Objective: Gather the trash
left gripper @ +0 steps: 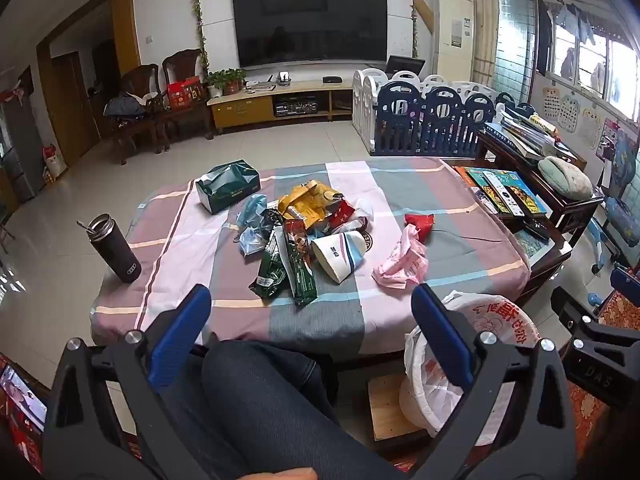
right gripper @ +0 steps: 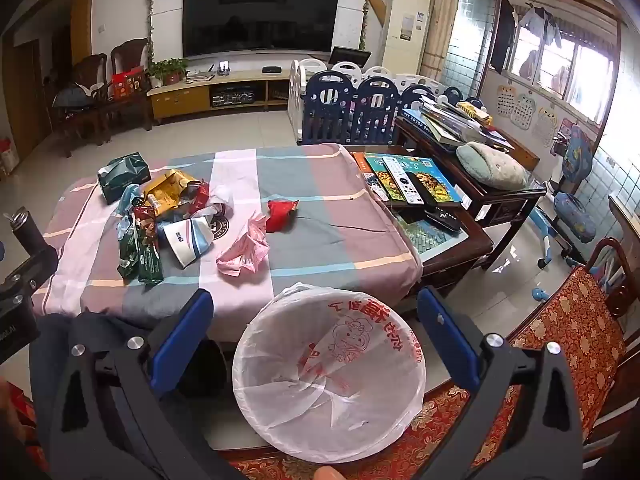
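Crumpled foil wrappers (left gripper: 298, 236), pink paper wad (left gripper: 400, 264), round plastic-lined bin (right gripper: 328, 384)

**Open path to the table, bin close below**

Ahead of the left gripper (left gripper: 312, 304), bare tablecloth (left gripper: 240, 312) lies open before the wrapper pile (left gripper: 304, 232). A dark flask (left gripper: 116, 248) stands far left. Below the right gripper (right gripper: 316, 312), the lined bin (right gripper: 328, 384) gapes unobstructed.

From my left wrist cam, the lined bin (left gripper: 472, 360) at 4 o'clock is half hidden behind the right finger. Wrapper pile (left gripper: 304, 224) overlaps; print too small to read. Phone (left gripper: 22, 398) cut off at 8 o'clock.
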{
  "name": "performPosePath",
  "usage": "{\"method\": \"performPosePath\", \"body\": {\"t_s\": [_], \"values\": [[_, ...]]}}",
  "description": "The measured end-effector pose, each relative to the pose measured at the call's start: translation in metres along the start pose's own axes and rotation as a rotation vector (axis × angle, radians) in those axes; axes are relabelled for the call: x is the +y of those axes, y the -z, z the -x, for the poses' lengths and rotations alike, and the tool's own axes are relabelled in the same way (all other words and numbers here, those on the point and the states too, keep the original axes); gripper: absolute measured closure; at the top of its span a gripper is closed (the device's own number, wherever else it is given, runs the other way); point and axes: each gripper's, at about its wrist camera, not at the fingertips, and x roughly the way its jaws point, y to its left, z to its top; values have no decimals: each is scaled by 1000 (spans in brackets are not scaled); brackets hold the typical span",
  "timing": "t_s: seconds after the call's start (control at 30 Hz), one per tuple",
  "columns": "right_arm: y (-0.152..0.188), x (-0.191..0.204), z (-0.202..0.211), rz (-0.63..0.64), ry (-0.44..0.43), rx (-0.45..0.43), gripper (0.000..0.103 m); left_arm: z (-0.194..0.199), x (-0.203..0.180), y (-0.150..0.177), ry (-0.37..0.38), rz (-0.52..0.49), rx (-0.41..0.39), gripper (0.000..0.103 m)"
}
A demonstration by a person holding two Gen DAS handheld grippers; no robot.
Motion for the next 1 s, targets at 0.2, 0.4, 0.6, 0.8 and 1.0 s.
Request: {"method": "performPosePath", "body": {"t_s": [0.2,0.4,0.6,0.8,1.0], "values": [[0,0,-1,1,7,3,3,0,0,0,0,0,1,3],[1,0,-3,1,0,9,3,1,-1,0,5,-1,4,3],[2,1,-3,-1,-1,11,3,0,0,0,5,2,7,3],[3,1,-3,-2,0,11,3,2,-1,1,6,-1,4,3],[3,1,-3,-2,-2,12,3,2,-1,2,5,-1,4,3]]}}
